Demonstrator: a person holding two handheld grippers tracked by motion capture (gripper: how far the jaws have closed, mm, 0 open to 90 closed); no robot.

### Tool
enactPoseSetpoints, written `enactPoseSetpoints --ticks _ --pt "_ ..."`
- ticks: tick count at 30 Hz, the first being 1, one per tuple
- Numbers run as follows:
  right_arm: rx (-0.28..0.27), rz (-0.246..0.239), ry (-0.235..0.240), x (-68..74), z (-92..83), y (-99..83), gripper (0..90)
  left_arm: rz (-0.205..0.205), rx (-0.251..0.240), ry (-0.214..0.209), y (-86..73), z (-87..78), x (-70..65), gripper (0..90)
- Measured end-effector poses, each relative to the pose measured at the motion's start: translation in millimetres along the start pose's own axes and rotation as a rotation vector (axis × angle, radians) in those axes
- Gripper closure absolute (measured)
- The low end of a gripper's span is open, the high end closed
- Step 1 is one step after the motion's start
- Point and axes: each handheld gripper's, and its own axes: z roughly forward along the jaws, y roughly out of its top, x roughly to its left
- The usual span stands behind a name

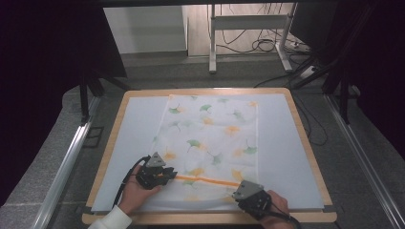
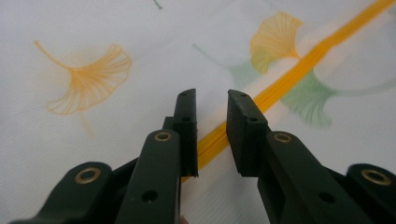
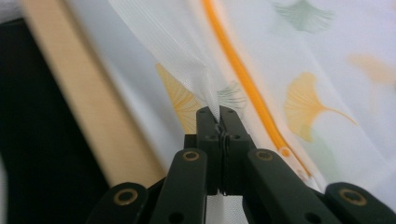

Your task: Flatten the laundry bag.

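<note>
A thin white cloth bag (image 1: 210, 138) printed with orange and green ginkgo leaves lies flat along the middle of the table. An orange zipper (image 1: 205, 180) runs across its near end. My left gripper (image 1: 168, 174) rests at the zipper's left end, open, its jaws either side of the orange zipper (image 2: 299, 70) and just above the fabric (image 2: 93, 140). My right gripper (image 1: 237, 193) is at the bag's near right corner, shut on a fold of the sheer fabric (image 3: 177, 51), which rises from the jaws beside the zipper (image 3: 238, 65).
The bag lies on a pale mat (image 1: 133, 124) with a wooden border (image 1: 305, 143). Metal rails (image 1: 67, 157) run along the table's left and right. A white stand (image 1: 248, 21) and floor cables (image 1: 267, 45) lie beyond the far edge.
</note>
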Motion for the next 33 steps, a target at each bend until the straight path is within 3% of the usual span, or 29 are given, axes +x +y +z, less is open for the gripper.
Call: enactPoseSetpoints --ticks 1,2,3,6,14,16,17,18,19,20,21,24,26,28,29,30,31,33 --pt "-0.005 0.03 -0.012 -14.7 -1.2 -3.8 88.2 -0.001 0.001 -0.001 0.1 0.2 -0.1 73.8" --pt "-0.005 0.03 -0.012 -14.7 -1.2 -3.8 88.2 -0.001 0.001 -0.001 0.1 0.2 -0.1 73.8" --pt "-0.012 0.053 -0.013 -25.6 -2.4 -6.4 88.2 -0.002 0.002 -0.001 0.1 0.3 -0.1 73.7" --pt "-0.017 0.053 -0.02 -31.1 -3.2 -7.9 88.2 -0.002 0.002 -0.001 0.1 0.2 0.0 73.7" --pt "-0.037 0.023 0.041 -20.0 3.2 -12.1 85.0 -0.001 -0.002 0.001 0.1 -1.1 -0.4 73.8" --pt "-0.027 0.011 0.05 -17.7 4.2 -13.0 76.0 -0.003 -0.004 0.001 -0.2 -1.6 -0.7 73.7" --pt "-0.024 0.024 0.069 -17.1 3.5 -14.6 60.8 -0.007 -0.006 -0.002 -0.6 -2.4 -0.6 73.5" --pt "-0.024 0.024 0.069 -17.1 3.5 -14.6 60.8 -0.007 -0.006 -0.002 -0.6 -2.4 -0.6 73.3" --pt "-0.017 0.06 0.127 -19.1 0.1 -16.9 47.7 -0.01 -0.009 -0.001 -0.8 -2.9 -0.7 73.1" --pt "-0.017 0.06 0.127 -19.1 0.1 -16.9 47.7 -0.013 -0.014 -0.001 -0.9 -3.6 -0.8 73.1" --pt "-0.045 0.095 0.136 -21.9 -7.5 -19.2 39.3 -0.016 -0.024 0.001 -0.7 -5.7 -1.0 72.4" --pt "-0.083 0.138 0.144 -28.4 -16.8 -20.4 35.8 -0.018 -0.04 0.008 -0.6 -7.0 -1.5 70.2" --pt "-0.137 0.209 0.12 -42.9 -27.3 -21.1 32.6 -0.032 -0.067 0.017 -0.1 -8.7 -1.3 65.3" --pt "-0.145 0.228 0.101 -48.0 -28.5 -21.0 31.7 -0.042 -0.09 0.01 0.6 -10.2 -0.6 58.9" --pt "-0.159 0.273 0.074 -59.0 -27.7 -21.5 31.4 -0.042 -0.104 0.027 0.5 -10.4 -1.4 53.1" --pt "-0.159 0.273 0.074 -59.0 -27.7 -21.5 31.4 -0.036 -0.107 0.051 0.4 -10.7 -2.4 53.1" --pt "-0.166 0.324 0.046 -70.0 -24.0 -22.3 31.9 -0.029 -0.109 0.056 0.5 -10.5 -3.7 48.6" --pt "-0.164 0.342 0.038 -75.2 -21.4 -23.0 32.0 -0.03 -0.109 0.052 1.0 -10.3 -4.4 46.0"
